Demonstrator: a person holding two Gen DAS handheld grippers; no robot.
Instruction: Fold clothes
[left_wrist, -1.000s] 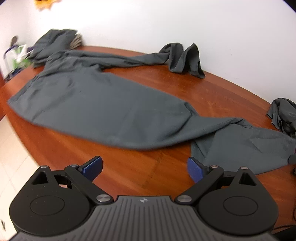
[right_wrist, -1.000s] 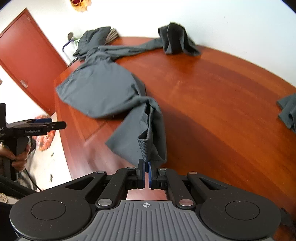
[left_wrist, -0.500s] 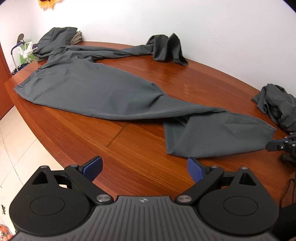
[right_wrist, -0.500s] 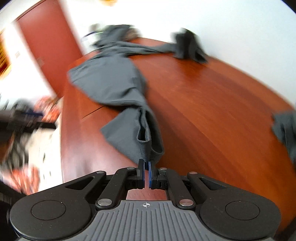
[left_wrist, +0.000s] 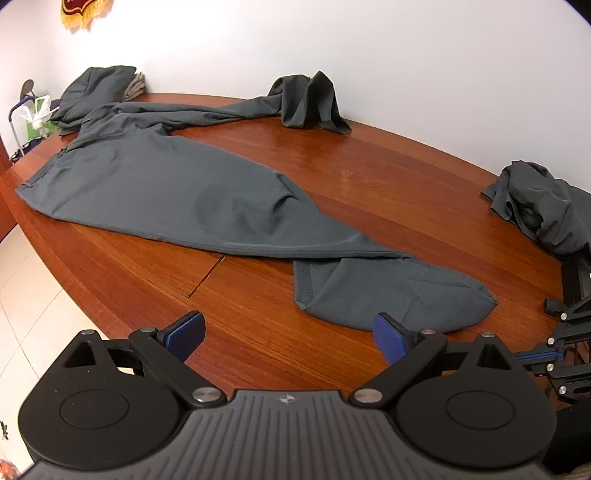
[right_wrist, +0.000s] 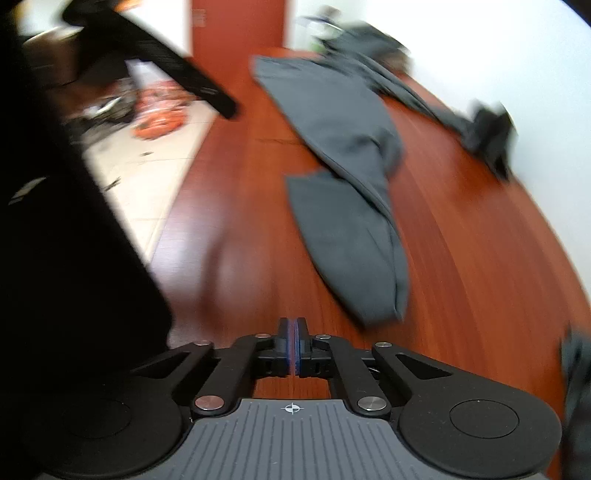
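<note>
- A white bag (left_wrist: 38, 110) hangs on a stand at the far left, beyond the tabletop's (left_wrist: 388, 177) end, under a red and gold wall ornament (left_wrist: 85, 11).
- A folded stack of clothes (left_wrist: 98, 86) sits at the far left corner of the wooden tabletop, against the white wall.
- The grey trousers (left_wrist: 177, 192) lie flat across the tabletop, waistband at the left, one leg running toward the near right.
- That near leg twists over itself past the middle, and its hem end (left_wrist: 391, 295) lies flat just ahead of the left claw.
- The other leg stretches along the back and ends in a bunched heap (left_wrist: 308, 98) propped against the wall.
- The left claw (left_wrist: 288, 334) hovers low over the near tabletop edge, its blue pads spread wide with nothing between them.
- A crumpled dark garment (left_wrist: 539, 206) lies at the far right of the tabletop, well apart from the trousers.
- The right claw (right_wrist: 294, 345) shows in its own blurred view with pads pressed together and no cloth between them; the trouser hem lies on the wood just ahead and to its right.
- In the left wrist view, the black linkage of the right claw (left_wrist: 565, 332) sits at the right edge, beside the hem.
</note>
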